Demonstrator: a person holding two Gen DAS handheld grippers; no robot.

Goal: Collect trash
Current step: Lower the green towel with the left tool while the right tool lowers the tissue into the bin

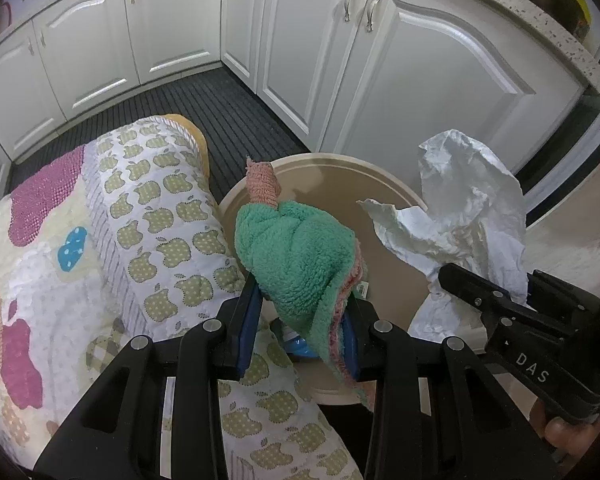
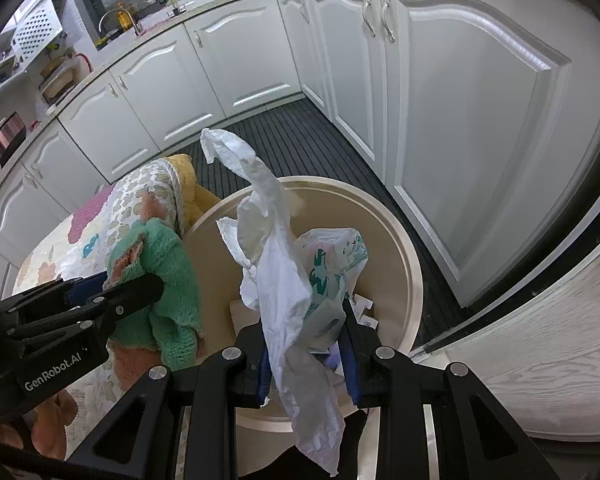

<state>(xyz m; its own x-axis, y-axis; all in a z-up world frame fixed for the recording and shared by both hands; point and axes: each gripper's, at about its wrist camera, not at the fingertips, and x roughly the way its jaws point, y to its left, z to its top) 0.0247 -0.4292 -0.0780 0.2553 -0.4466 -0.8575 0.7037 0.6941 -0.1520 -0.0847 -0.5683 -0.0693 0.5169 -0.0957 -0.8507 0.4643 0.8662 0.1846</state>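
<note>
My left gripper is shut on a green and pink fluffy cloth and holds it over the near left rim of a round beige trash bin. My right gripper is shut on a crumpled white paper towel and holds it above the same bin. The towel also shows in the left wrist view, the cloth in the right wrist view. Inside the bin lie a white plastic bag with green print and some small packaging.
A quilt-covered surface with apple print lies left of the bin. White cabinet doors line the corner behind, above a dark ribbed floor mat. A pale wood-grain surface lies to the right.
</note>
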